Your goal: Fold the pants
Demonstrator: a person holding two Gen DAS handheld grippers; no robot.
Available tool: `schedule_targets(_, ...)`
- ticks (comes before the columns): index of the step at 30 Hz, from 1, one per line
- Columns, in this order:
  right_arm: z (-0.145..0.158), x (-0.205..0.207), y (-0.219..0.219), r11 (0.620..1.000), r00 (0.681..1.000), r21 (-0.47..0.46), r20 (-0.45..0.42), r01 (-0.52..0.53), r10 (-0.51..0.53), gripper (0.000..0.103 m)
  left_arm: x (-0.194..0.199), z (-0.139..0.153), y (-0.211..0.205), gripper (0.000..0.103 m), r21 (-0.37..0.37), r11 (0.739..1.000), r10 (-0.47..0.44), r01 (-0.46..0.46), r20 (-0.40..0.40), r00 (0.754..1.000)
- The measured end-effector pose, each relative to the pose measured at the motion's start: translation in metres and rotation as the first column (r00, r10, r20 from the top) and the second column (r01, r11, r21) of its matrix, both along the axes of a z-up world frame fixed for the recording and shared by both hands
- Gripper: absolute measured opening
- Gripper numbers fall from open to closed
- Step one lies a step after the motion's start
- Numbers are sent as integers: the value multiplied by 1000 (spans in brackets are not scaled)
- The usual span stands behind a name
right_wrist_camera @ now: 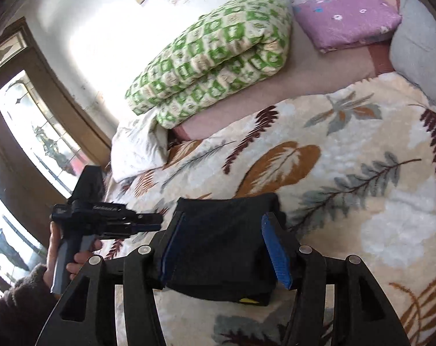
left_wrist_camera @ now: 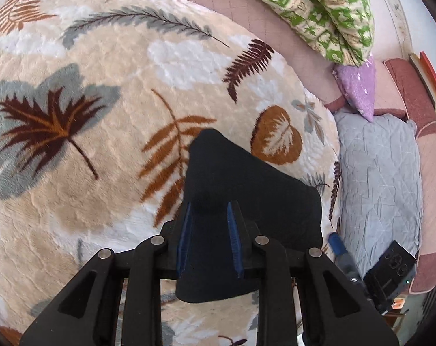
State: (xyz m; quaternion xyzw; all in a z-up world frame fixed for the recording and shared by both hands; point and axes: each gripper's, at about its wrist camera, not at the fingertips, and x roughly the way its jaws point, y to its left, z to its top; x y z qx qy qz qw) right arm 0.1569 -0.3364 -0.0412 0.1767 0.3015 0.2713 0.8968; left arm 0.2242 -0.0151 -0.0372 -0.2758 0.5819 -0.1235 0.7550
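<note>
one folded black pants (right_wrist_camera: 220,248) bundle on leaf-print blanket (right_wrist_camera: 347,173), no containers

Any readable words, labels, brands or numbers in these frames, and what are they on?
None can be read.
White lettering on the left gripper body: blurred, unreadable.
Yellow patch on the folded pants lower edge: no text can be made out.
Books by the bed: no print can be made out.

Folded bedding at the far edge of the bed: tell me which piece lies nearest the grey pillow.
The purple floral bundle. It lies next to the grey pillow; the green-checked quilt sits further along.
</note>
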Motion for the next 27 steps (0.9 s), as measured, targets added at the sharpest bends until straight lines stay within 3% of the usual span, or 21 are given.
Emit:
schedule_targets(3,-13,6,19,995,998,-98,-65,-33,27,54,-7,-3,-13,22,23,999,-30,30,4,1000)
schedule_targets(6,-40,13,17,992,986,-127,-163,-4,-16,52,-9,-11,-21,22,67,997,-38,38,-5,999)
schedule_targets(9,-76,19,13,991,958,-133,-283,-2,-36,51,-10,-9,-15,22,40,999,-24,25,-7,1000)
schedule_targets(12,-66,12,2,999,967,-18,-252,32,-36,53,-11,-1,1,22,8,1000,-6,6,3,1000)
schedule_targets(15,-39,10,-9,998,980,36,-193,58,-50,55,-8,-2,14,22,-25,1000,11,-11,-9,1000)
schedule_targets(17,-27,17,-13,996,980,74,-196,59,-44,64,-7,-8,15,22,-39,999,1,-3,-41,999)
schedule_targets(19,-21,30,-10,996,973,76,-230,42,-24,70,-6,-12,12,22,-18,1000,-21,20,-61,998)
schedule_targets(23,-33,48,3,999,954,26,-299,22,-13,70,-6,-14,9,22,55,996,-67,69,-32,997)
schedule_targets(25,-40,53,5,1000,949,19,-315,17,-10,70,-4,-16,6,31,58,993,-103,104,-29,994)
schedule_targets(27,-45,55,5,1000,947,13,-322,9,-5,70,-3,-17,1,33,43,991,-128,129,-9,992)
